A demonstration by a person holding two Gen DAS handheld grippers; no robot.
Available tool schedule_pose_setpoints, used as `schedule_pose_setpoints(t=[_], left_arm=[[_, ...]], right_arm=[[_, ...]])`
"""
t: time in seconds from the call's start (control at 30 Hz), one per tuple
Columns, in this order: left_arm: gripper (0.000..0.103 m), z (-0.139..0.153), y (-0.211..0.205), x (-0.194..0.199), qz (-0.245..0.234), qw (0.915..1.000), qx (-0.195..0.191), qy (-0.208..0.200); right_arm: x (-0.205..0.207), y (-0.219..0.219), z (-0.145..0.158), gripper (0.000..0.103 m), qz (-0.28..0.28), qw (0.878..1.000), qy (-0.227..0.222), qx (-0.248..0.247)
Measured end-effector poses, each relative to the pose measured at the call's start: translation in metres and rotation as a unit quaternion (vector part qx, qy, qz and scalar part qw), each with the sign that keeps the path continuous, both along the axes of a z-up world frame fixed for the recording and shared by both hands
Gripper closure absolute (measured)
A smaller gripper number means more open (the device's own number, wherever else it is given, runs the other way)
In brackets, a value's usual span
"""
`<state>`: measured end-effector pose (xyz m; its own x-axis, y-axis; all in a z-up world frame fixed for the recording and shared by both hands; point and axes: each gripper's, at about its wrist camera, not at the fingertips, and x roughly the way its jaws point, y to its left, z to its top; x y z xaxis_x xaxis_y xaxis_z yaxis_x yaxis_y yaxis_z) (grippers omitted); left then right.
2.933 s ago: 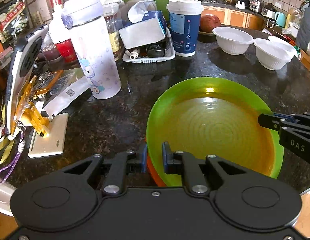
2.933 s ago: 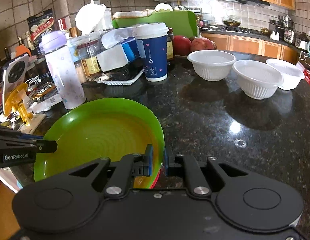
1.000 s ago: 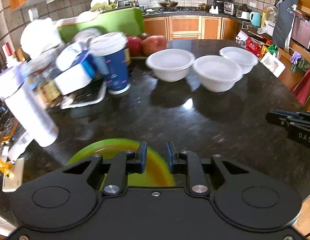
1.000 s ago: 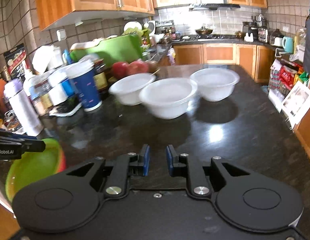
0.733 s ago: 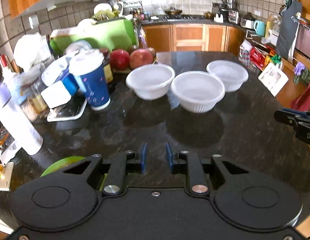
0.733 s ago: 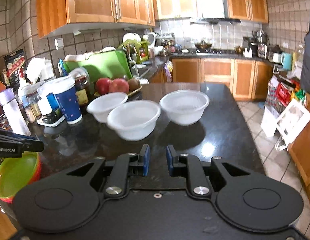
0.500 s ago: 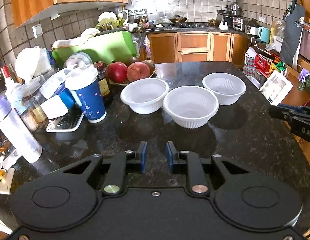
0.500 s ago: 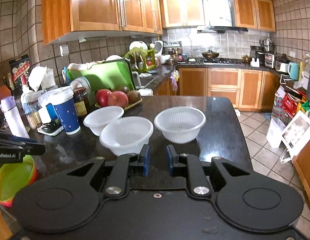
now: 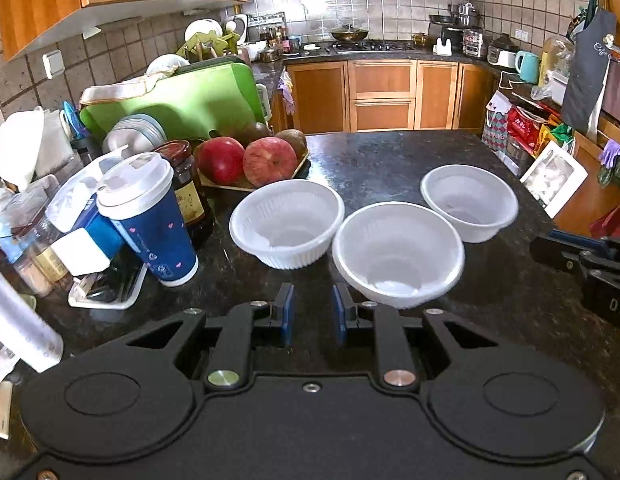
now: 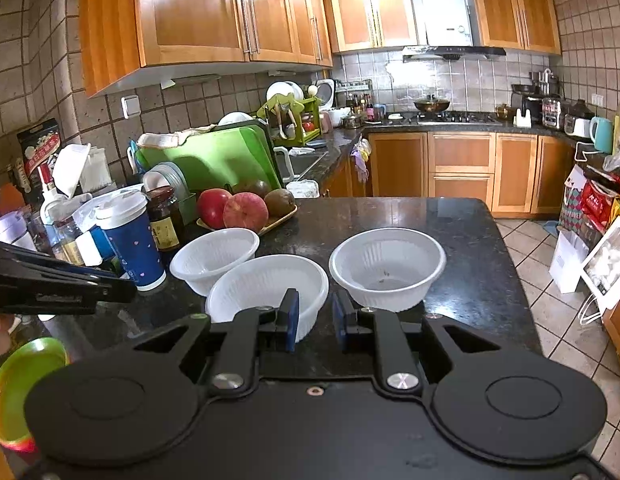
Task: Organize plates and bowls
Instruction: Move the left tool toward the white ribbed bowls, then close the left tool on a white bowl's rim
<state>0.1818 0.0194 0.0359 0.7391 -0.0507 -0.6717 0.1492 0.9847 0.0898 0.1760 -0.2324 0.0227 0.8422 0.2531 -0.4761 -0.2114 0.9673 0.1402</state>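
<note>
Both tongs hang above the black speckled stone counter (image 9: 390,152) with nothing in their grasp. Left gripper (image 9: 312,312): blue-padded jaws drawn near together, a narrow gap between them showing only bare counter. Right gripper (image 10: 315,316): jaws likewise nearly closed and empty, its left finger overlapping in view the near rim of the middle bowl; contact cannot be confirmed. Each gripper also appears in the other's view, the right at the right edge of the left wrist view (image 9: 582,264) and the left at the left edge of the right wrist view (image 10: 58,288).

Three white ribbed plastic bowls stand upright and empty on the counter. The left bowl (image 9: 287,222) sits just in front of a shallow tray of red apples and kiwifruit (image 9: 246,160). The middle bowl (image 9: 398,252) is nearest the grippers and just beside the left one. The right bowl (image 9: 470,200) stands slightly apart, nearer the counter's far right side.

A stack of round plastic plates, green on top with red beneath (image 10: 18,380), lies at the lower left of the right wrist view, well apart from the bowls.

Left of the bowls stand a blue paper cup with white lid (image 9: 148,216) and a dark glass jar (image 9: 188,188), with a green cutting board (image 9: 182,100) behind.
</note>
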Motion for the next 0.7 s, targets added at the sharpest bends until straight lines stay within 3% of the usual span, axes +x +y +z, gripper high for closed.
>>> schedule_pose_setpoints(t=[0.4, 0.7], left_arm=[[0.072, -0.025, -0.002, 0.045, -0.014, 0.9991, -0.008, 0.040], [0.072, -0.027, -0.001, 0.058, -0.027, 0.9980, -0.026, 0.051]], right_arm=[[0.062, 0.013, -0.027, 0.083, 0.004, 0.999, 0.047, -0.004], [0.079, 0.014, -0.034, 0.083, 0.004, 0.998, 0.054, -0.010]])
